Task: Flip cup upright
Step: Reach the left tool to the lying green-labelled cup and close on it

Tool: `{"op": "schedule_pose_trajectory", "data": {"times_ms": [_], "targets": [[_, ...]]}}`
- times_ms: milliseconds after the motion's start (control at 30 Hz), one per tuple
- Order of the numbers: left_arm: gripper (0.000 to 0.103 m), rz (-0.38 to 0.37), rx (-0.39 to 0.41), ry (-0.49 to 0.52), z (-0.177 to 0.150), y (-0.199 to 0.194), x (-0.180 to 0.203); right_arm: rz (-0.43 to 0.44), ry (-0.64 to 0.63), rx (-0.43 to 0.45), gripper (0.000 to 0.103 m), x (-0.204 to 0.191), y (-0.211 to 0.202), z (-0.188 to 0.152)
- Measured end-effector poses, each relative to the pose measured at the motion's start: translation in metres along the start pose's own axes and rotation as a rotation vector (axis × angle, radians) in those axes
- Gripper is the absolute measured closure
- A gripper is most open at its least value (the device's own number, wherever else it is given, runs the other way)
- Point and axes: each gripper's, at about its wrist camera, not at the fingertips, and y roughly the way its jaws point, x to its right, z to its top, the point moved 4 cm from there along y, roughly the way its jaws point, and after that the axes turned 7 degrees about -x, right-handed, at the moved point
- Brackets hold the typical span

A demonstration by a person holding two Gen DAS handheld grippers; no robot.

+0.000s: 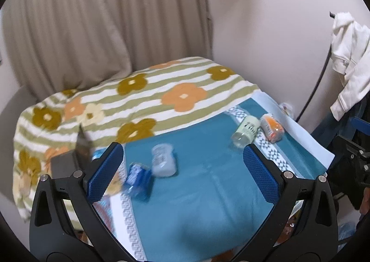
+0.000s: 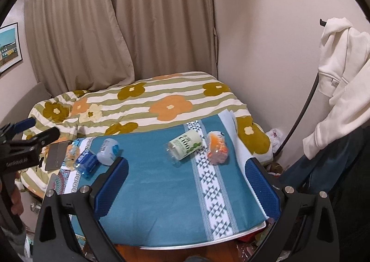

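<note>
Several clear plastic cups lie on their sides on the blue cloth (image 2: 161, 183). A green-labelled cup (image 2: 185, 146) and an orange-labelled cup (image 2: 217, 147) lie at the right; they also show in the left wrist view, green (image 1: 246, 131) and orange (image 1: 272, 127). A white-blue cup (image 2: 108, 148) and a dark blue cup (image 2: 87, 163) lie at the left, blurred in the left wrist view, white-blue (image 1: 163, 160) and dark blue (image 1: 138, 177). My left gripper (image 1: 183, 169) is open above the cloth. My right gripper (image 2: 187, 181) is open and empty, short of the green cup.
A flowered striped quilt (image 2: 143, 102) lies behind the cloth. A grey card (image 2: 56, 153) sits at the left edge. Curtains (image 2: 115, 26) and a wall stand behind. A white hoodie (image 2: 342, 72) hangs at the right. The left gripper's body (image 2: 25, 146) shows at the left.
</note>
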Motion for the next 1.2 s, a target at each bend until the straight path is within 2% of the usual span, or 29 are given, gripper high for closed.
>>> {"op": "schedule_pose_trajectory", "data": {"times_ms": [233, 500, 767, 867, 1200], "targets": [[0.0, -0.092, -0.097, 0.118, 0.039, 0.077, 0.055, 0.012, 0.016, -0.026, 0.002, 0.038, 0.04, 0.023], [0.0, -0.145, -0.234, 0.229, 0.057, 0.166, 0.112, 0.031, 0.018, -0.088, 0.002, 0.074, 0.094, 0.043], [0.0, -0.163, -0.394, 0.347, 0.043, 0.241, 0.155, 0.031, 0.008, -0.16, 0.002, 0.101, 0.145, 0.051], [0.0, -0.143, -0.449, 0.416, 0.035, 0.264, 0.172, 0.038, 0.01, -0.184, 0.002, 0.108, 0.159, 0.053], [0.001, -0.107, -0.588, 0.46, 0.012, 0.308, 0.183, 0.05, 0.02, -0.237, 0.002, 0.123, 0.189, 0.05]]}}
